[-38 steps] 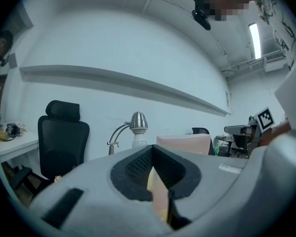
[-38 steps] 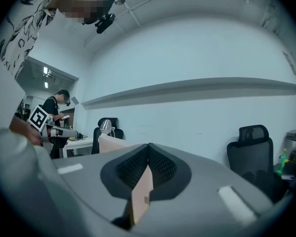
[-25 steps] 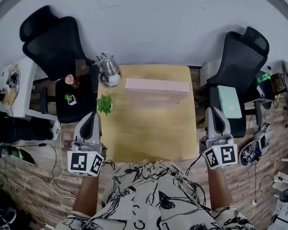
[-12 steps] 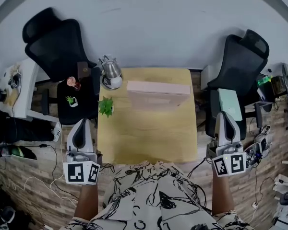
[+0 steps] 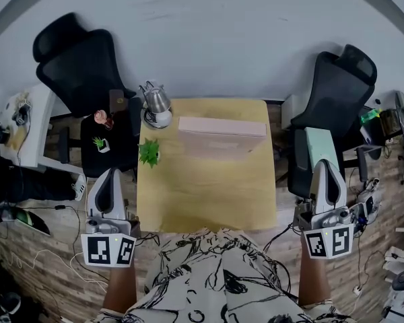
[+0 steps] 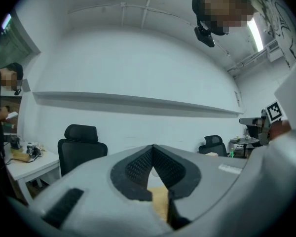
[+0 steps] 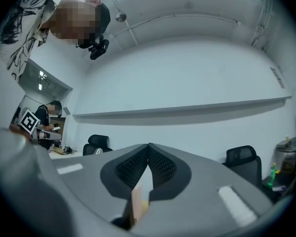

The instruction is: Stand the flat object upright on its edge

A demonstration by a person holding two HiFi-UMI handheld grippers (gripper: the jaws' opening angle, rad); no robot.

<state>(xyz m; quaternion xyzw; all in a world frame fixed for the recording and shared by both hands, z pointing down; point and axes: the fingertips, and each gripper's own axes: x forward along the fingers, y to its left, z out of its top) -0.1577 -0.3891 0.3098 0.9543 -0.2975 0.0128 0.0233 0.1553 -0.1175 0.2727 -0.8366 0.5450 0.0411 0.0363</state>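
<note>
A flat pink box stands upright on its long edge at the far half of the wooden table, with nothing touching it. My left gripper hangs off the table's left side near the front corner, jaws shut and empty. Off the right side, over a chair seat, my right gripper is likewise shut and empty. In the left gripper view the gripper's own jaws meet at the tip. The right gripper view shows that gripper the same, pointing at the white wall.
A metal kettle and a small green plant stand at the table's left edge. Black office chairs flank the table, one at the left and one at the right. A black side table holds small pots.
Both grippers have drawn back toward me and outward, away from the table's sides. The pink box has stayed upright in the same place.
</note>
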